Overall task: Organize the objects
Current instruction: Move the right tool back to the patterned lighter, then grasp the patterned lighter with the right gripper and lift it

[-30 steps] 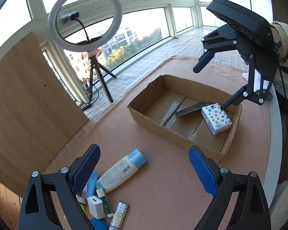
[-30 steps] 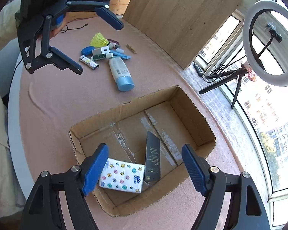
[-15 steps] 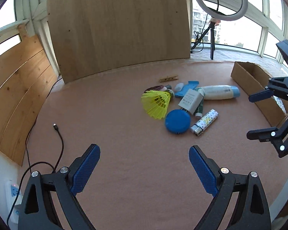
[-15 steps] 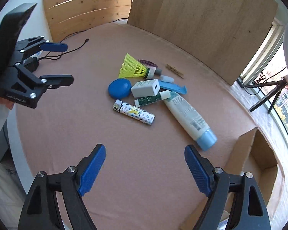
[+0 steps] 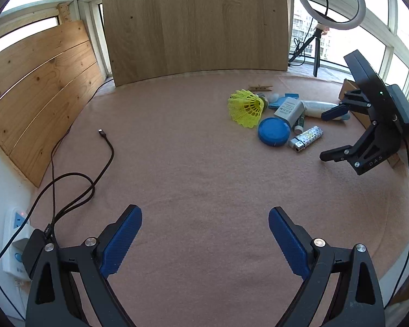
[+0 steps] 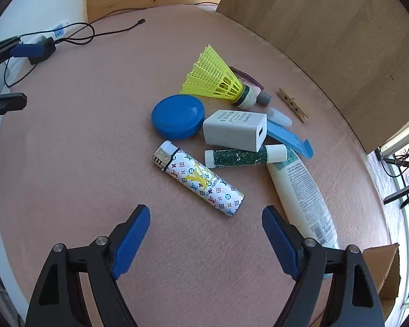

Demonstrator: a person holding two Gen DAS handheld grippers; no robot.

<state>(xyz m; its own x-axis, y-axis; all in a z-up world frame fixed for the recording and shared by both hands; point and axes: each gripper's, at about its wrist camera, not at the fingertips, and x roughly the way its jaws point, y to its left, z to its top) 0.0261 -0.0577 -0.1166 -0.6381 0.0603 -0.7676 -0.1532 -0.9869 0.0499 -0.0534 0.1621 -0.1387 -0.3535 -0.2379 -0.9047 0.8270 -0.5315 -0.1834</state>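
A pile of small objects lies on the pink table: a patterned lighter point(image 6: 199, 178), a blue round lid point(image 6: 177, 116), a white charger block point(image 6: 235, 130), a green lip balm tube point(image 6: 245, 156), a yellow shuttlecock point(image 6: 212, 77), a white lotion bottle point(image 6: 302, 193), a blue flat piece point(image 6: 289, 139) and a wooden clothespin point(image 6: 292, 105). My right gripper point(image 6: 205, 241) is open and empty, just in front of the lighter. My left gripper point(image 5: 204, 241) is open and empty over bare table, far from the pile point(image 5: 272, 114). The right gripper point(image 5: 338, 135) also shows in the left wrist view, beside the pile.
A cardboard box corner point(image 6: 387, 269) is at the right edge of the right wrist view. A black cable point(image 5: 95, 169) and a power strip point(image 5: 13, 245) lie at the table's left. Wooden boards point(image 5: 196, 21) stand behind. A ring light point(image 5: 332, 0) stands by the window.
Both grippers swung away from the box toward the pile. The right gripper has come down close to the lighter. The left gripper has turned further left, showing cable and power strip.
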